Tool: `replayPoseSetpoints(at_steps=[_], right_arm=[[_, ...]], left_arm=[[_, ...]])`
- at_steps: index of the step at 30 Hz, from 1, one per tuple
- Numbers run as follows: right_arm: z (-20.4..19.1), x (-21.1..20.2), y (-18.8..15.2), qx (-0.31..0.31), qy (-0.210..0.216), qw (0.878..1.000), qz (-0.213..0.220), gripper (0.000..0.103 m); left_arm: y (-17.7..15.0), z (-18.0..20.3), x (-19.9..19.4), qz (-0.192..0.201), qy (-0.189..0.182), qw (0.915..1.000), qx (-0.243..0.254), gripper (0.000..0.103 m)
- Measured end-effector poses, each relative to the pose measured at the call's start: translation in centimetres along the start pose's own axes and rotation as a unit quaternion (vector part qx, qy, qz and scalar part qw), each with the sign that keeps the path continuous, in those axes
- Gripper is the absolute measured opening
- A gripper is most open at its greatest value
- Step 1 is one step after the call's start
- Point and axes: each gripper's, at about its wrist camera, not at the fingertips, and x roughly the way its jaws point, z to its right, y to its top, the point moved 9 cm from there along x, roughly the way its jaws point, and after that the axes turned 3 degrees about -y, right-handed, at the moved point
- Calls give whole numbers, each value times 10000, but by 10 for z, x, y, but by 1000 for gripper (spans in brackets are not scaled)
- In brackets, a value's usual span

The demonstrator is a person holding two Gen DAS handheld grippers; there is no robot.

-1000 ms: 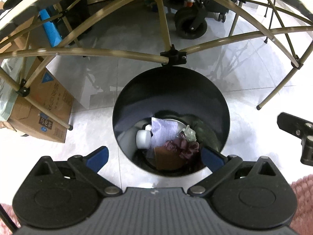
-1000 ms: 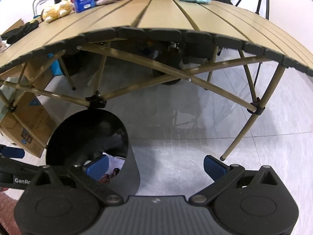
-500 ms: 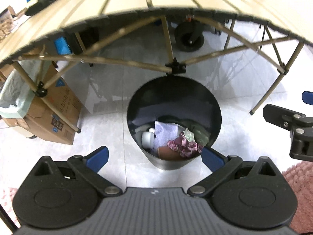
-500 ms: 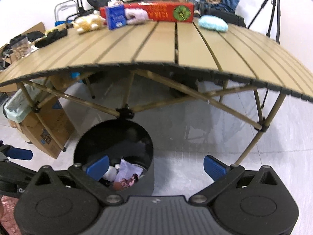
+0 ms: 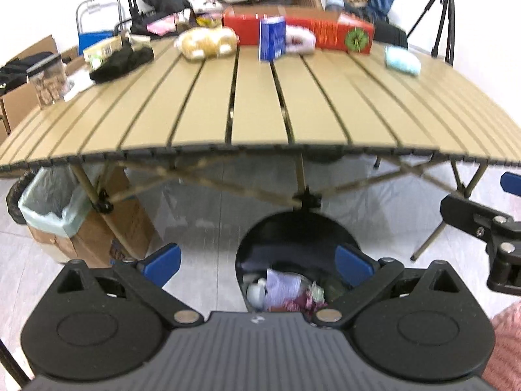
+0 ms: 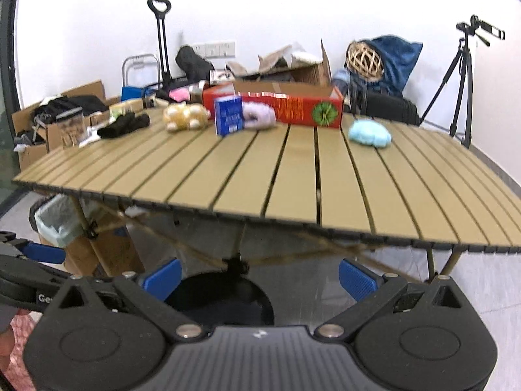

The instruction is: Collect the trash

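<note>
The slatted table (image 5: 260, 110) fills most of what I see, its near edge running across above both my grippers. Along its far side lie a red box (image 5: 312, 34), a blue book (image 5: 272, 43) standing in front of it, a yellow plush toy (image 5: 205, 44) to the left, a black cloth (image 5: 122, 60) further left, and a pale blue bundle (image 5: 402, 62) to the right.

Below the near edge, on the floor, stands the black bin (image 5: 293, 238). It sits just beyond my left gripper (image 5: 257, 262), toward its right finger, with the trash (image 5: 283, 290) lying at the bottom; a paper sheet and some crumpled pieces, I think, though the picture is blurred. From the right wrist view the bin (image 6: 221, 296) lies between the fingers of my right gripper (image 6: 259, 278).

Both grippers are spread wide and hold nothing.

To the far left on the floor is a cardboard box (image 5: 107, 228) with a lined bin (image 5: 53, 202) beside it.
</note>
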Motion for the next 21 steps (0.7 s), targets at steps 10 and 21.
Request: replayPoseSetpoints(at_steps=[10, 21], right_arm=[[6, 0, 36, 91, -105, 9990, 431, 103], [25, 21, 73, 337, -271, 9958, 813, 103]], left_arm=[[47, -5, -12, 627, -15, 9979, -173, 103], [99, -23, -9, 1194, 96, 9915, -503, 103]])
